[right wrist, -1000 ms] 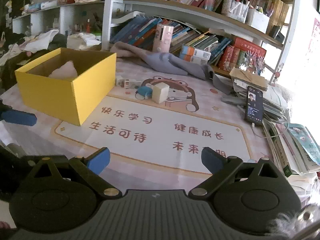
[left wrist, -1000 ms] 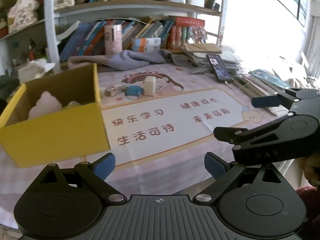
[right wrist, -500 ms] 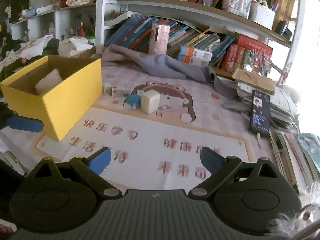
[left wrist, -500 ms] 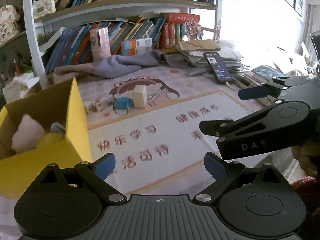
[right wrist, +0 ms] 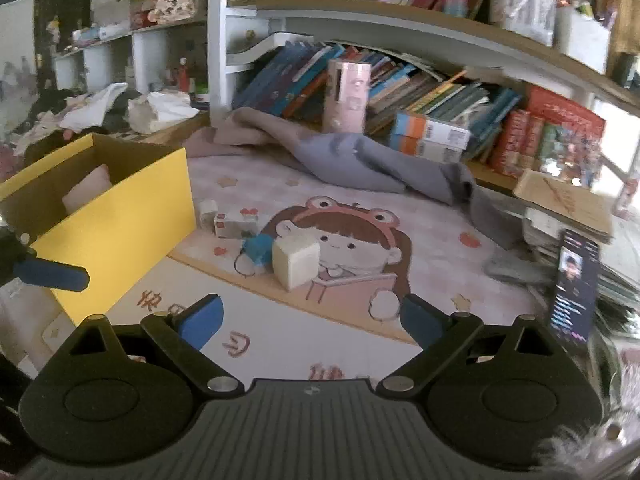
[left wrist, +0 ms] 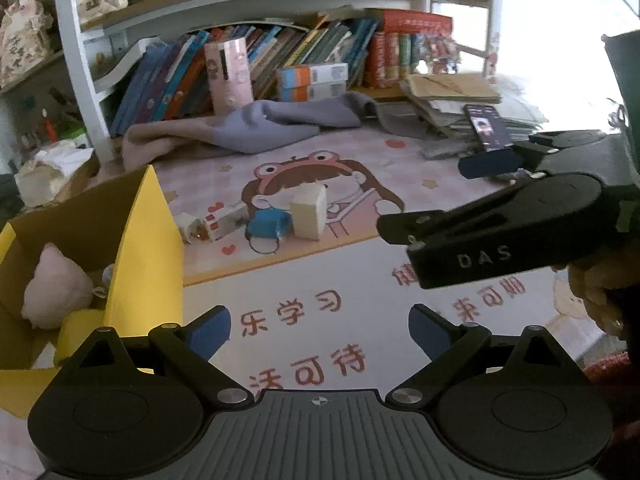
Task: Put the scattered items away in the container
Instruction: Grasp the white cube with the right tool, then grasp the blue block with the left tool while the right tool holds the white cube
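A yellow box (left wrist: 132,264) (right wrist: 120,232) stands at the left of the desk mat, with a pink soft thing (left wrist: 56,292) inside. On the mat beyond it lie a cream cube (left wrist: 307,215) (right wrist: 295,262), a blue item (left wrist: 267,227) (right wrist: 256,249), a small white carton with red print (left wrist: 224,222) (right wrist: 234,225) and a small white piece (left wrist: 188,226) (right wrist: 206,213). My left gripper (left wrist: 320,330) is open and empty over the mat near the box. My right gripper (right wrist: 310,320) is open and empty, short of the cube; it also shows in the left wrist view (left wrist: 424,196).
A grey cloth (right wrist: 360,160) lies behind the items, before a bookshelf with a pink tube (right wrist: 345,96). A phone (right wrist: 574,292) rests on stacked papers (right wrist: 568,208) at the right. Crumpled white things (right wrist: 160,110) sit behind the box.
Both grippers have moved forward over the mat toward the cube and the small items. The box has shifted to the left in both views. Both jaws stay open.
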{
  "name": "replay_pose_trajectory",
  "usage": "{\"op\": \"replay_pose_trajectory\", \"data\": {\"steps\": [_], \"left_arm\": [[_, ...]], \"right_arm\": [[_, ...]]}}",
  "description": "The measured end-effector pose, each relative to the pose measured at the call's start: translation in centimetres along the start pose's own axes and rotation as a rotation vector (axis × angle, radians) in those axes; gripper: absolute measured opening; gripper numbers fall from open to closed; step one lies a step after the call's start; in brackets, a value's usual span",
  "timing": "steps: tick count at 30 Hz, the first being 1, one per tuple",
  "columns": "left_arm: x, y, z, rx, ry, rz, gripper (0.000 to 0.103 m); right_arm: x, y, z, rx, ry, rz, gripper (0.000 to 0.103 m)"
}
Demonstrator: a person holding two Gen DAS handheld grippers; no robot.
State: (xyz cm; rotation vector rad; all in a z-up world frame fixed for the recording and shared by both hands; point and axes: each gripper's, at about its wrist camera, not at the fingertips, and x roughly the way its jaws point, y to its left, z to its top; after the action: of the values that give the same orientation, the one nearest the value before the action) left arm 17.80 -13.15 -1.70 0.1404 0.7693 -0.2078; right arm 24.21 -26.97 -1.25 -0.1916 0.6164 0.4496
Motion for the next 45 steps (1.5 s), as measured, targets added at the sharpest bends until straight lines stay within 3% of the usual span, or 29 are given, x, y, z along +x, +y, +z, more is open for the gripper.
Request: {"op": "replay_pose_trajectory", "data": {"steps": [8, 15, 18, 20, 22, 28, 34, 40, 45], "left_arm": [[2.2, -0.1, 1.7, -0.042, 0.026, 0.089, 0.097], [3.5, -0.1, 2.7, -0.086, 0.066, 0.144, 0.097], [3.8, -0.3, 2.8, -0.088, 0.085, 0.160, 0.097], [4.1, -0.4, 2.9, -0.094, 0.095, 0.167, 0.097], [4.3, -0.4, 3.0, -0.099, 0.102, 0.171, 0.097], [5.3, -0.3, 3.8, -0.111, 0.099, 0.174, 0.097], [7.5, 0.0, 5.1, -0.109, 0.077, 0.161, 0.097], [11.2, 1.1, 6.2, -0.149, 0.109, 0.154, 0.096], [14.3, 2.7, 7.1, -0.253, 0.127, 0.173, 0.095]], "right_arm": [[6.0, -2.0, 1.9, 0.002, 0.017, 0.127, 0.094], [11.7, -2.5, 2.9, -0.007, 0.055, 0.180, 0.088], [13.5, -2.6, 3.2, -0.011, 0.071, 0.197, 0.078], [14.6, -2.8, 3.3, -0.003, 0.090, 0.218, 0.057], [15.4, -2.9, 3.2, 0.005, 0.111, 0.249, 0.045], [14.0, -3.8, 3.0, 0.020, 0.069, 0.285, 0.036], [10.9, -6.1, 2.8, 0.049, 0.002, 0.221, 0.035], [10.0, -8.7, 1.4, 0.077, 0.047, 0.170, 0.035], [9.2, -9.8, 0.5, 0.107, 0.061, 0.160, 0.035]]}}
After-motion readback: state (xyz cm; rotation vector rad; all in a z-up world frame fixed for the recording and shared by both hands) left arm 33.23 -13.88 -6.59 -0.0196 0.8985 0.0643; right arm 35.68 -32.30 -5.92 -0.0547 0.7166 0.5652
